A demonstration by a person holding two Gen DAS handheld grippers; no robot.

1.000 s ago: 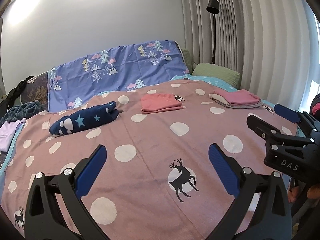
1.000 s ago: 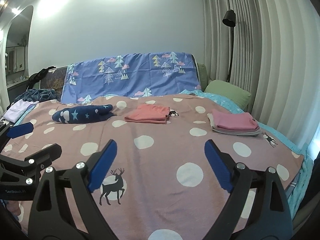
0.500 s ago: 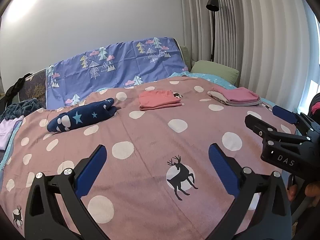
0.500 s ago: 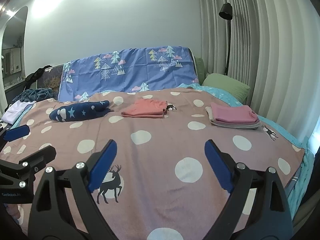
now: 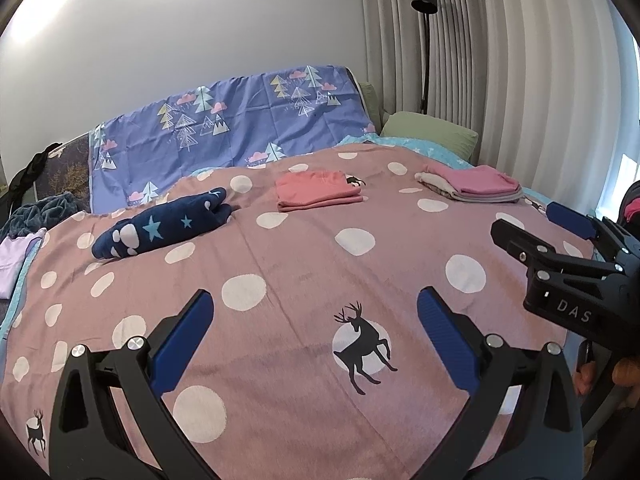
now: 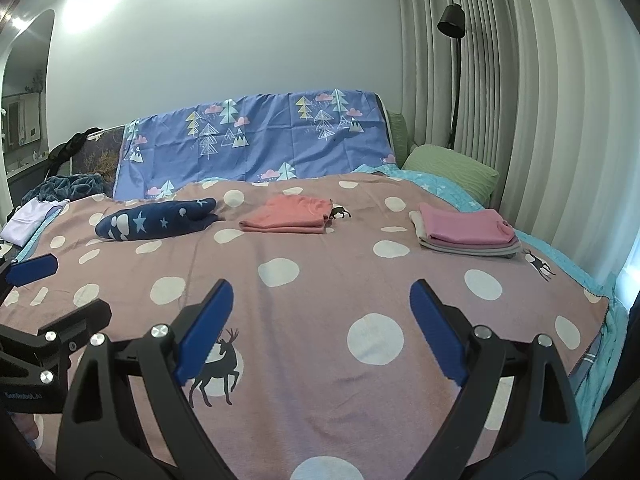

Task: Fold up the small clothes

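Observation:
Three folded items lie across the far part of the pink dotted bedspread (image 5: 304,272). A navy garment with stars (image 5: 160,230) lies at the left, a coral folded garment (image 5: 318,190) in the middle, and a pink-topped stack (image 5: 472,186) at the right. The right wrist view shows the same navy garment (image 6: 156,220), coral garment (image 6: 290,214) and pink stack (image 6: 466,232). My left gripper (image 5: 312,340) hovers open over the near bedspread, holding nothing. My right gripper (image 6: 320,332) is open and empty too, side by side with the left.
A blue tree-print sheet (image 5: 236,128) covers the headboard. A green pillow (image 5: 430,134) and a black floor lamp (image 5: 424,40) stand by the curtains at the right. Loose dark and lilac clothes (image 5: 24,232) lie off the bed's left edge. The bed's right edge (image 6: 600,304) drops off.
Both cameras tilted slightly, so the bed and clothes shifted a little in view. The clothes stay put and both grippers stay open.

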